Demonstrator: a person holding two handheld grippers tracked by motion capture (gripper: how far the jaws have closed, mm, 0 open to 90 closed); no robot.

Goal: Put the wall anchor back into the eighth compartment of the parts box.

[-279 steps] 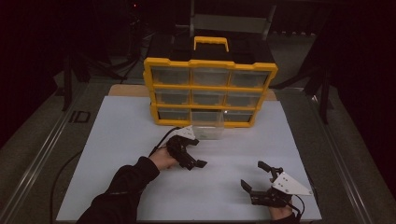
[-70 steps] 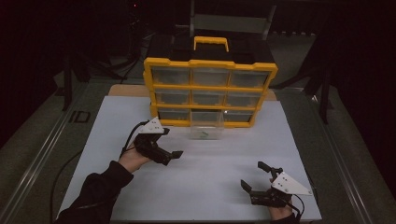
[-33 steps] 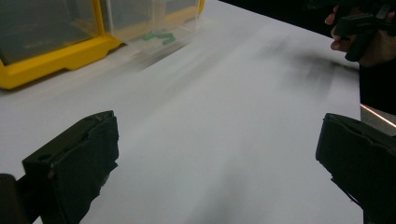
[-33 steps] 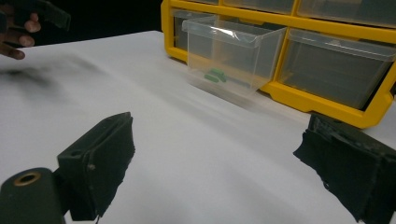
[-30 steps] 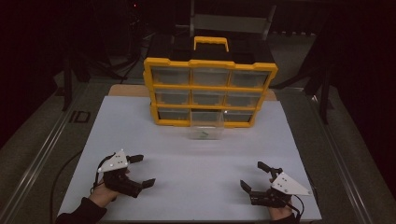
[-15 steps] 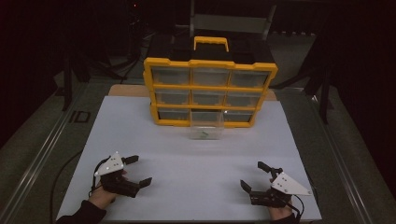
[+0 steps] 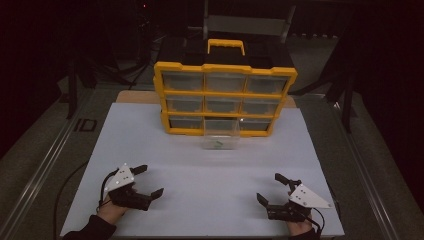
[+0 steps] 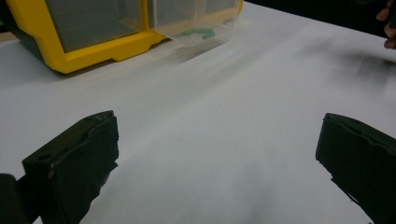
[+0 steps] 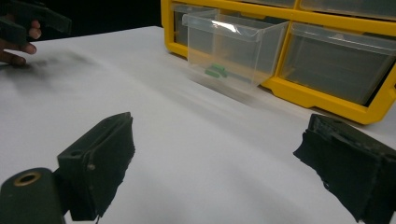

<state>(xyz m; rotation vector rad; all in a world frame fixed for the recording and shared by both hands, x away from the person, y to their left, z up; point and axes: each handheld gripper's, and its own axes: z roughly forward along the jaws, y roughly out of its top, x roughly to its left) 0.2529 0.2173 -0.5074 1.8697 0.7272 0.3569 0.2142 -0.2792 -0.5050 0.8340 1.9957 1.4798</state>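
Since the earlier frames we have drawn our left claw (image 7: 149, 180) back from the clear drawer (image 7: 220, 136) to the near left of the white tabletop (image 7: 210, 170). Both it and our right claw (image 7: 268, 188) rest wide open, holding nothing. That drawer, with small green parts (image 9: 215, 71) inside, juts from the bottom row of the yellow organizer (image 7: 225, 97), well apart from both.

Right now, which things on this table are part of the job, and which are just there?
Part of the job:
- yellow plastic drawer cabinet
- clear plastic drawer pulled out of its bottom row
- small green pieces inside that drawer
- left gripper, open
- right gripper, open

Just there:
- white table sheet
- dark frame behind the cabinet
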